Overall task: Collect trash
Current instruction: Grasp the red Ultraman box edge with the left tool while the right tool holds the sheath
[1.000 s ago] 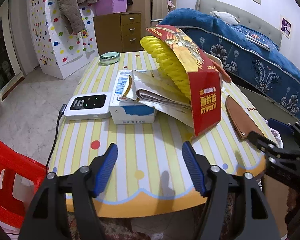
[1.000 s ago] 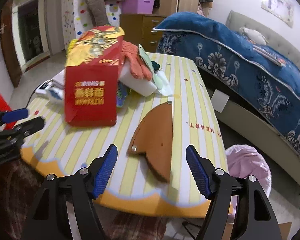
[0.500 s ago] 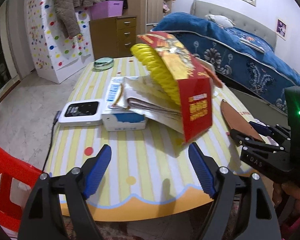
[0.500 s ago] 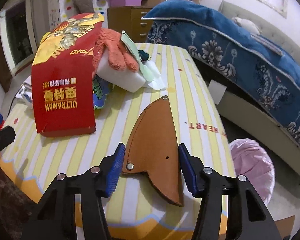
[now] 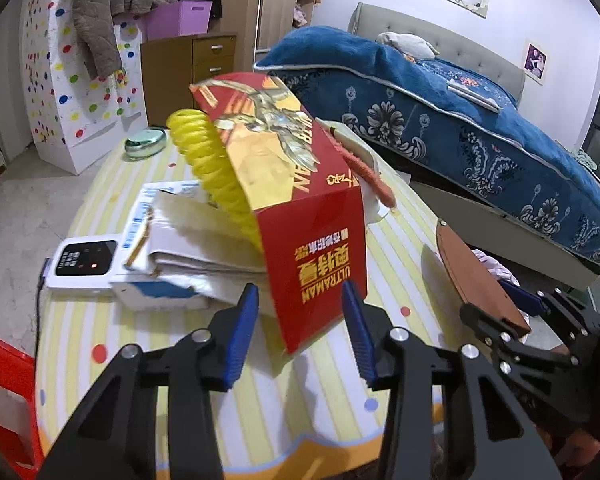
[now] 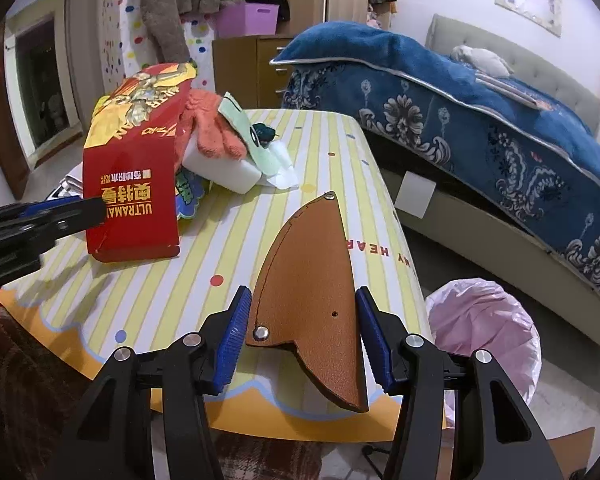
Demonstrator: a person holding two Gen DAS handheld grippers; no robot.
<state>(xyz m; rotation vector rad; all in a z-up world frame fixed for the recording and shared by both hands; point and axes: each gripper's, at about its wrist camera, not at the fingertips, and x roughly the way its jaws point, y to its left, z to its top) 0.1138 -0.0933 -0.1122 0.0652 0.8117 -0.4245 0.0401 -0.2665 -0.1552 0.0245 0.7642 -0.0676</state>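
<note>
A red Ultraman box (image 5: 320, 248) leans on a pile on the striped table (image 5: 148, 364); it also shows in the right wrist view (image 6: 134, 184). My left gripper (image 5: 300, 332) is open, its jaws on either side of the box's lower end, apart from it. A brown leather sheath (image 6: 316, 292) lies at the table's front edge. My right gripper (image 6: 302, 334) straddles the sheath, pads close to its sides; contact is unclear. The sheath also shows in the left wrist view (image 5: 476, 276).
The pile holds a yellow coil (image 5: 208, 168), papers (image 5: 196, 248), a white device (image 5: 84, 264), an orange glove (image 6: 212, 132) and a white block (image 6: 224, 170). A pink-lined bin (image 6: 484, 328) stands by the bed (image 6: 460, 120). A red chair (image 5: 0, 384) is at left.
Both grippers have moved forward and narrowed. The left now frames the red box's lower end; the right now frames the brown sheath.
</note>
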